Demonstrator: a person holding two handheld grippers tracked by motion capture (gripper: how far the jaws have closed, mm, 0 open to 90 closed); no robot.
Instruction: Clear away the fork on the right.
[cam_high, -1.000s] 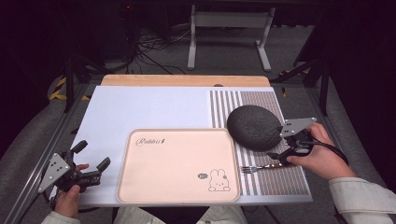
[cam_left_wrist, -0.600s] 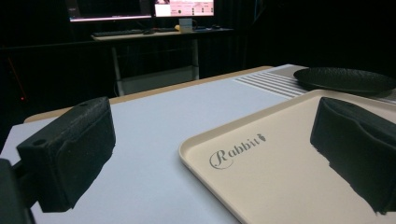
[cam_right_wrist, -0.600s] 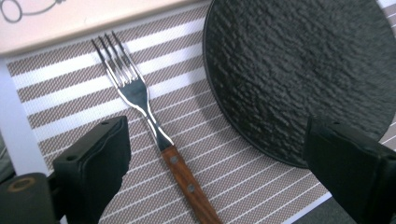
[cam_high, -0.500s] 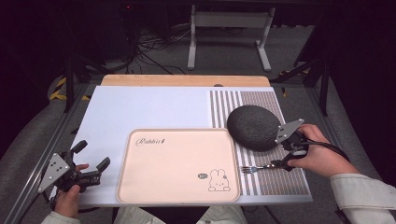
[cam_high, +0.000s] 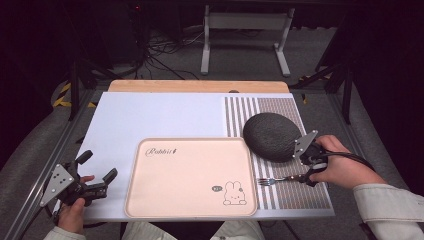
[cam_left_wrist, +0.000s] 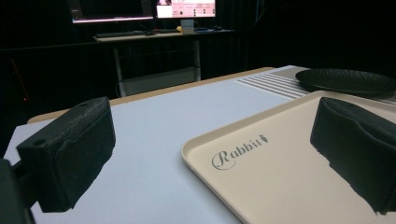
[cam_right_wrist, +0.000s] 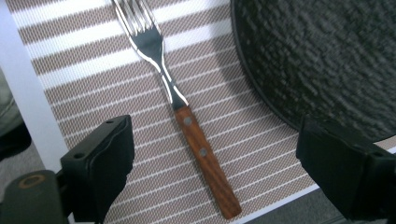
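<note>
left claw (cam_high: 95, 176): jaws apart, nothing between, at bench's near left edge
tray (cam_high: 190, 175): just right of left claw, flat
fork (cam_right_wrist: 180, 102): between right claw's jaws, untouched, flat on striped mat (cam_right_wrist: 93, 79)
right claw (cam_high: 309, 172): jaws apart, just been closing
plate (cam_high: 272, 136): dark, just beyond right claw

You work in a dim room — the light falls on the table (cam_high: 150, 120) and little beyond it. Behind its far wooden edge (cam_high: 200, 86) you have a grey floor (cam_high: 310, 55) with a tangle of black cables (cam_high: 160, 52) and a pale metal stand frame (cam_high: 245, 35). Yellow-and-black tape (cam_high: 62, 95) marks the floor at your left. Farther back, a desk (cam_left_wrist: 154, 37) carries two lit monitors (cam_left_wrist: 187, 8) — the walls around them stay dark.
</note>
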